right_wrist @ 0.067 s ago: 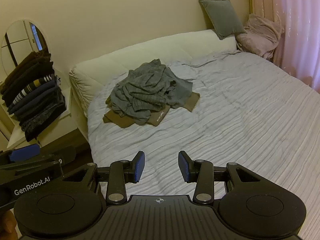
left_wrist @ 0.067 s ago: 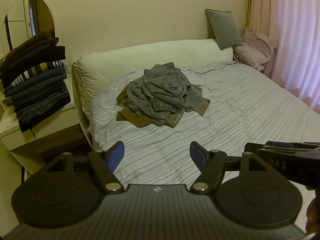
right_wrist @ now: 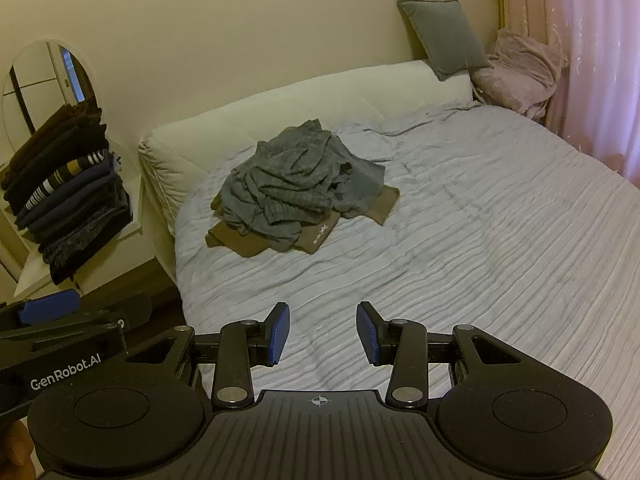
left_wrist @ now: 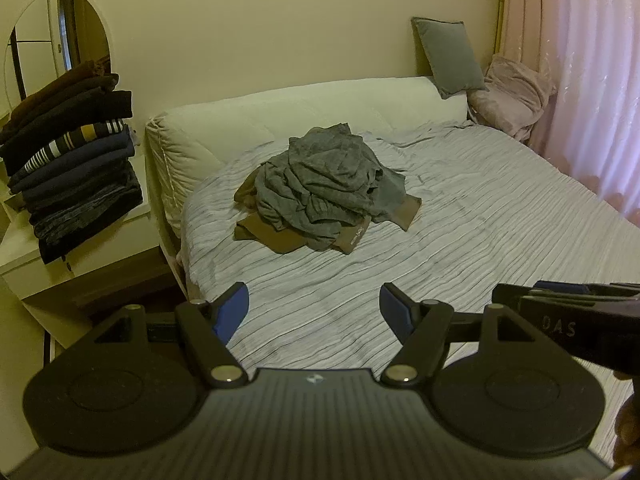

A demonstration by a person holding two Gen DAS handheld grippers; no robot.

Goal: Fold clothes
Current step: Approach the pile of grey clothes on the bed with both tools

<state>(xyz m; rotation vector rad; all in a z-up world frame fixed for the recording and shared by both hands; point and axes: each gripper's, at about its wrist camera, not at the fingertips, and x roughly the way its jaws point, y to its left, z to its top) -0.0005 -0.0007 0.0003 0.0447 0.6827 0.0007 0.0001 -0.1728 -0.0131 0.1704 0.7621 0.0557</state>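
A crumpled grey garment (left_wrist: 328,184) (right_wrist: 296,184) lies heaped on a brown garment (left_wrist: 280,240) (right_wrist: 244,244) near the head of the striped bed (left_wrist: 460,240) (right_wrist: 480,240). My left gripper (left_wrist: 314,312) hangs open over the bed's near part, well short of the heap, with nothing between its blue pads. My right gripper (right_wrist: 323,332) is open too, also empty, over the same near stretch of sheet. Each gripper's body shows at the edge of the other's view.
A tall stack of folded dark clothes (left_wrist: 72,160) (right_wrist: 68,196) stands on a white side table (left_wrist: 80,264) left of the bed, before an oval mirror (left_wrist: 52,40). A cream headboard cushion (left_wrist: 300,112), grey pillow (left_wrist: 448,56), pink blanket (left_wrist: 512,96) and pink curtain (left_wrist: 592,80) lie beyond.
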